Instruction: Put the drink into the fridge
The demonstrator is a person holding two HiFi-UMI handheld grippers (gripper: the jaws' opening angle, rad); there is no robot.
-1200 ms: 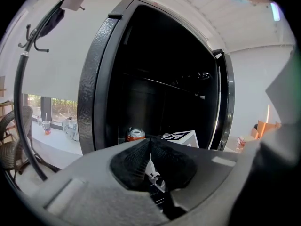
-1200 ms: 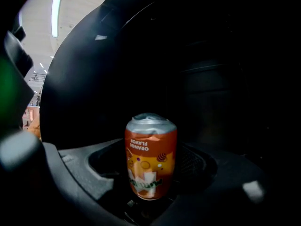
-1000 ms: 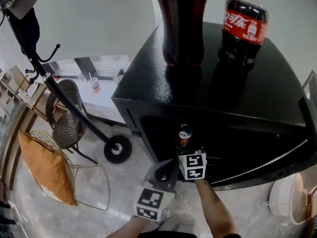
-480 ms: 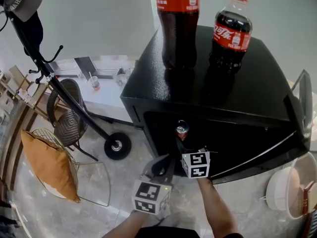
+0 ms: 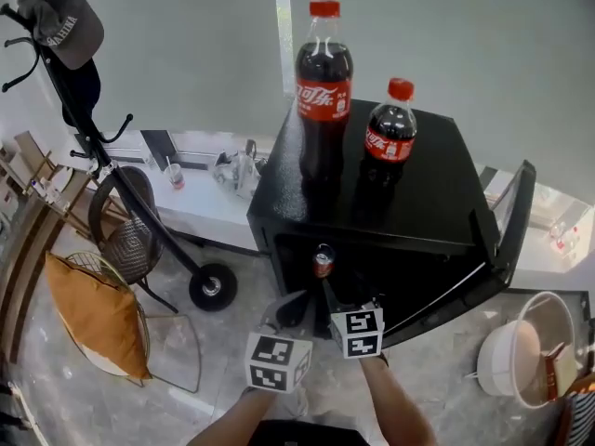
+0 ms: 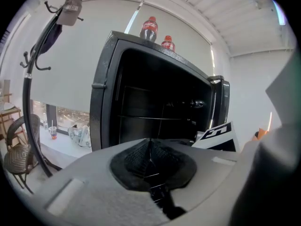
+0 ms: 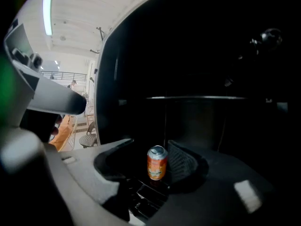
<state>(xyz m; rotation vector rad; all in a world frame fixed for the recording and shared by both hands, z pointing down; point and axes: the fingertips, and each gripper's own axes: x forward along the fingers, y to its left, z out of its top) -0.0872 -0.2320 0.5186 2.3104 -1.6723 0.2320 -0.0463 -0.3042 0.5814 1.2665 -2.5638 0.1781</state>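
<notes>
An orange drink can (image 5: 323, 260) stands upright just inside the open black fridge (image 5: 437, 214); in the right gripper view the can (image 7: 157, 163) shows beyond the jaws, apart from both pads. My right gripper (image 5: 329, 294) hangs in front of the fridge opening, open; its jaws have just been closing, with nothing pressed between them. My left gripper (image 5: 290, 307) is beside it on the left, shut on nothing, its pads (image 6: 149, 155) meeting. The fridge door (image 5: 507, 219) stands swung out to the right.
Two cola bottles, a tall one (image 5: 323, 89) and a shorter one (image 5: 390, 132), stand on the fridge top. A coat stand (image 5: 102, 156) with a cap, a wicker chair (image 5: 125, 240) and an orange cushion (image 5: 88, 316) are on the left. A white tub (image 5: 516, 360) sits at the lower right.
Both grippers have risen and drawn back from the fridge opening. The can stays standing inside the fridge. The head view has pulled away, so the whole fridge and its door now show.
</notes>
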